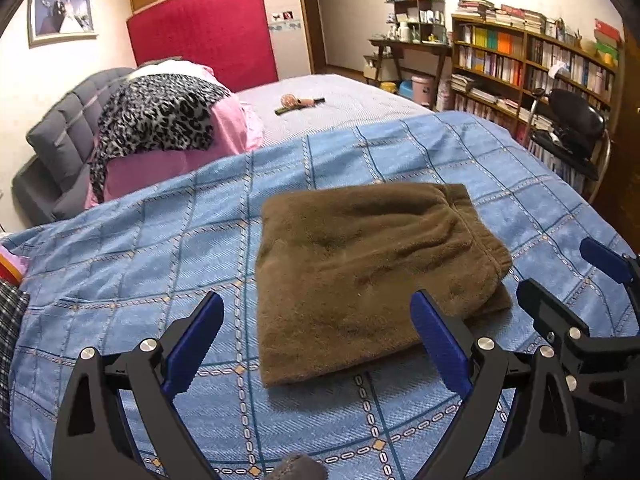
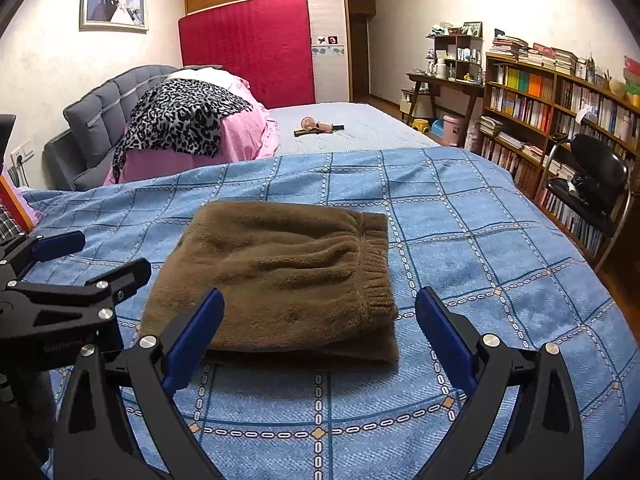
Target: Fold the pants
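Pants (image 1: 360,276), brown and folded into a compact rectangle, lie centre frame on the blue checked bedspread (image 1: 160,240) in our left wrist view; left gripper (image 1: 320,340) fingers stand wide, empty. In our right wrist view, right gripper (image 2: 320,336) fingers likewise stand wide, pants (image 2: 280,276) untouched beyond them.

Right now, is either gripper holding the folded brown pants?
No, the left gripper and right gripper both stand open, with the pants lying free on the blue bedspread.
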Motion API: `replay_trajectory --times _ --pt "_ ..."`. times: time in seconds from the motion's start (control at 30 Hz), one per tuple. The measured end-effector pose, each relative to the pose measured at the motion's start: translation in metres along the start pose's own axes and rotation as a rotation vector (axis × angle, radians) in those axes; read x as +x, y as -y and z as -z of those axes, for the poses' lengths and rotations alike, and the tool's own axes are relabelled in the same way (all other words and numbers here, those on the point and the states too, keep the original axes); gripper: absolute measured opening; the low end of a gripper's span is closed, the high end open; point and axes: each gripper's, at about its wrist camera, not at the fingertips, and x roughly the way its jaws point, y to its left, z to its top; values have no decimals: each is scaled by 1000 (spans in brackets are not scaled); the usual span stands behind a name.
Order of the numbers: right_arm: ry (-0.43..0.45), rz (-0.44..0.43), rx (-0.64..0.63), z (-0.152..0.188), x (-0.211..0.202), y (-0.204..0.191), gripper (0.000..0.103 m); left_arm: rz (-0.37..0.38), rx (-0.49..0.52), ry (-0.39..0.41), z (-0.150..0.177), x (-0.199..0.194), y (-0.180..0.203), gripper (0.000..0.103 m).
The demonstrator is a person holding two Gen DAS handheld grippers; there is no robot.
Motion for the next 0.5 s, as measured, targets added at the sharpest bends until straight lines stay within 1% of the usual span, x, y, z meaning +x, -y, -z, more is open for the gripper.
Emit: replay_trajectory --times 0.1,0.27,0.5 --pt "-11 9 -1 0 3 0 97 1 0 -8 2 3 0 93" --pt "-6 19 -11 -1 5 -2 98 -32 17 -1 1 6 1 93" --pt "-10 20 -24 -4 11 -5 97 -28 19 -2 1 9 -3 93"
